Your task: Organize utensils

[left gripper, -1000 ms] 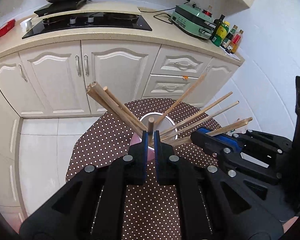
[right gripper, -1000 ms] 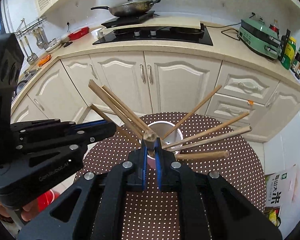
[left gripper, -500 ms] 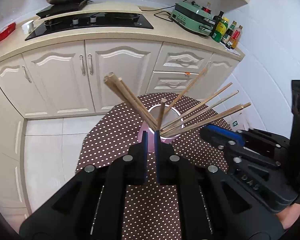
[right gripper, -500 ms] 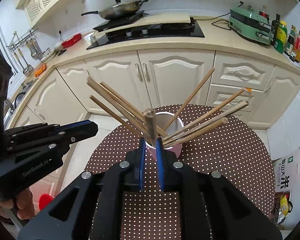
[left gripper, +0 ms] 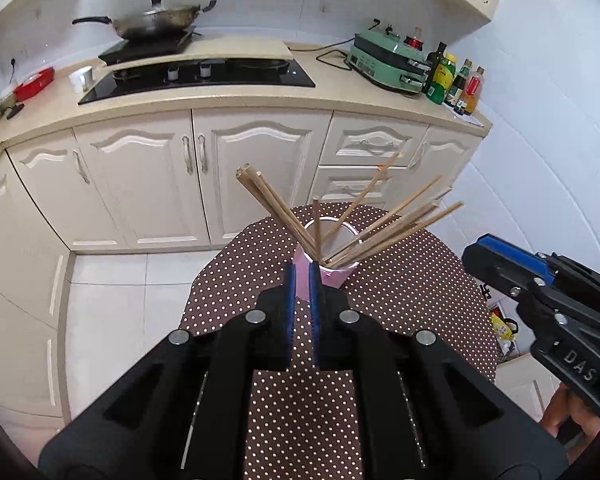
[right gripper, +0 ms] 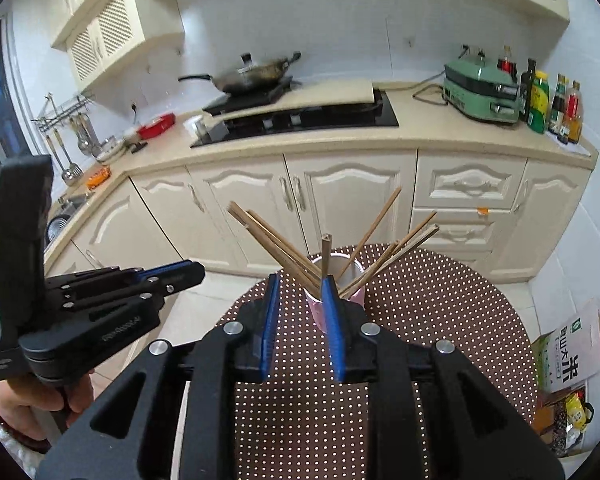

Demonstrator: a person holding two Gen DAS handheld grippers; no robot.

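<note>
Above the dotted table [right gripper: 440, 304], the right gripper [right gripper: 300, 292] is opening with nothing between its jaws; the left gripper [left gripper: 302, 276] is clenched and empty. Just beyond both stands the pink cup [left gripper: 332, 274] of fanned chopsticks [left gripper: 396, 226], mid-table, clear cloth around it.

Both wrist cameras look steeply down, close above the pink cup of wooden chopsticks [left gripper: 332, 268] [right gripper: 320, 308], facing the cream kitchen cabinets [left gripper: 260, 184] [right gripper: 340, 200].

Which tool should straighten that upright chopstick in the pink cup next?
Right, probably. The right tool is opening, empty, with the upright chopstick just above its tips. The left tool is shut, empty.
</note>
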